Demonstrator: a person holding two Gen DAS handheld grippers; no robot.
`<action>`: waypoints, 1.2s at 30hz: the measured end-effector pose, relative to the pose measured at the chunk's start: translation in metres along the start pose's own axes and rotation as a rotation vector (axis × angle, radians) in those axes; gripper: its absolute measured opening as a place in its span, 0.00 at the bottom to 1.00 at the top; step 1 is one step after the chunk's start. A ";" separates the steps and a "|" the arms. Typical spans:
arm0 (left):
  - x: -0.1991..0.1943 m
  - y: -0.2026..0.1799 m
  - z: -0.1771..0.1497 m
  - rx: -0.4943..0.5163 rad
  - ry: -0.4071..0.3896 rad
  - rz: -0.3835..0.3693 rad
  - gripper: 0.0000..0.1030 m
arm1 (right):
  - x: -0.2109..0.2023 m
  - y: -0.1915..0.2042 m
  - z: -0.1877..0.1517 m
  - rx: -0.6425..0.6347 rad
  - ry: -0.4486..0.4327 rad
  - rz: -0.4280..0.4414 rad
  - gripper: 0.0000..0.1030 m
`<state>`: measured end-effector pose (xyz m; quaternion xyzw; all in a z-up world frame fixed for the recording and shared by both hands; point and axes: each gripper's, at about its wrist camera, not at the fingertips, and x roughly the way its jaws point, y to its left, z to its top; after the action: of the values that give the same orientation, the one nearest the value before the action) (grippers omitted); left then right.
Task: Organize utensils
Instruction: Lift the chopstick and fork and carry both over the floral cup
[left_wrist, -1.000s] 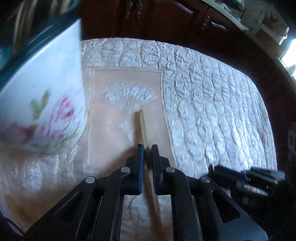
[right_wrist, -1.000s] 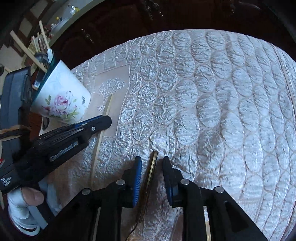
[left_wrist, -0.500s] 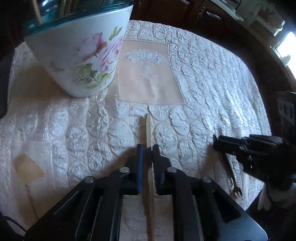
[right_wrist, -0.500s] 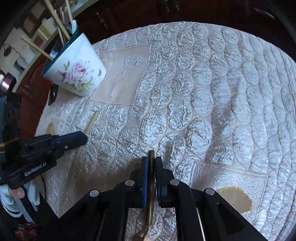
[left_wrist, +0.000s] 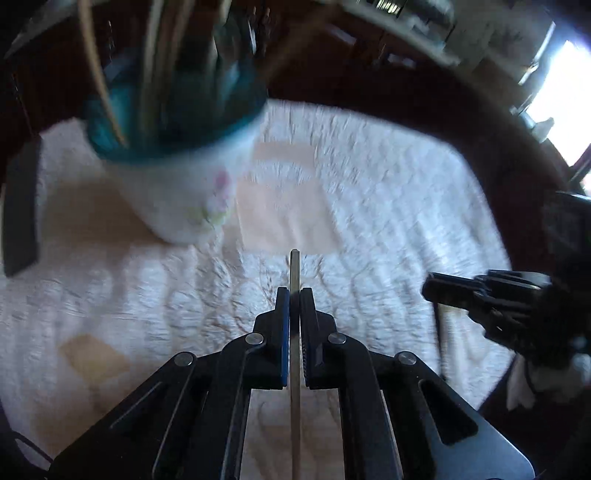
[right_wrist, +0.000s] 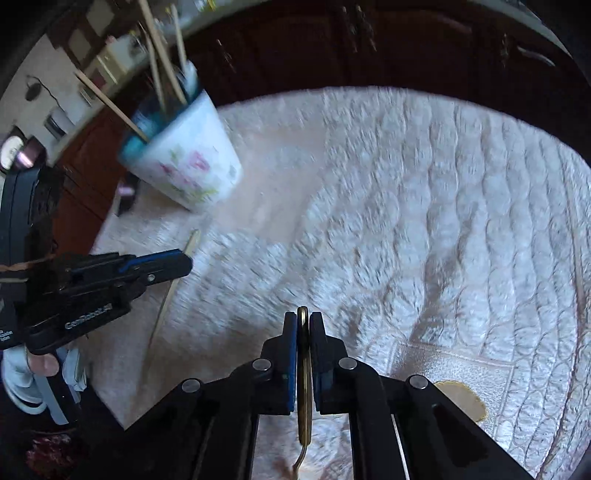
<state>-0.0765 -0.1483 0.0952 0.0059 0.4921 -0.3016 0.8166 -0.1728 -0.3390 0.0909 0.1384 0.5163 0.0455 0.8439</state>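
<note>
Fingers (left_wrist: 282, 325) of your left gripper (left_wrist: 294, 295) are clamped on a thin wooden stick (left_wrist: 294, 269), held above the quilted white cloth (left_wrist: 388, 221) on the table, its tip pointing past the floral cup (left_wrist: 184, 199) of utensils (blurred in this view). Your right gripper (right_wrist: 303, 319) pinches a brass-coloured utensil handle (right_wrist: 304, 387) edge-on, well apart from the cup (right_wrist: 188, 162), with your left gripper (right_wrist: 162, 266) off to its left.

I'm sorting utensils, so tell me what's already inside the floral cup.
The floral cup holds several wooden chopsticks that stand up and lean past its teal rim, along with a pale utensil handle. The cup wall hides their lower ends and anything at the bottom.
</note>
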 end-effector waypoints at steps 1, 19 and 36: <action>-0.015 0.003 0.000 0.000 -0.022 -0.013 0.04 | -0.008 0.004 0.002 -0.004 -0.023 0.012 0.06; -0.179 0.039 0.019 -0.028 -0.336 0.010 0.04 | -0.087 0.077 0.051 -0.150 -0.274 0.107 0.05; -0.237 0.040 0.079 -0.025 -0.539 0.096 0.04 | -0.116 0.115 0.094 -0.191 -0.374 0.133 0.05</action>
<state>-0.0719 -0.0244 0.3156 -0.0614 0.2599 -0.2469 0.9315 -0.1357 -0.2716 0.2634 0.0978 0.3337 0.1230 0.9295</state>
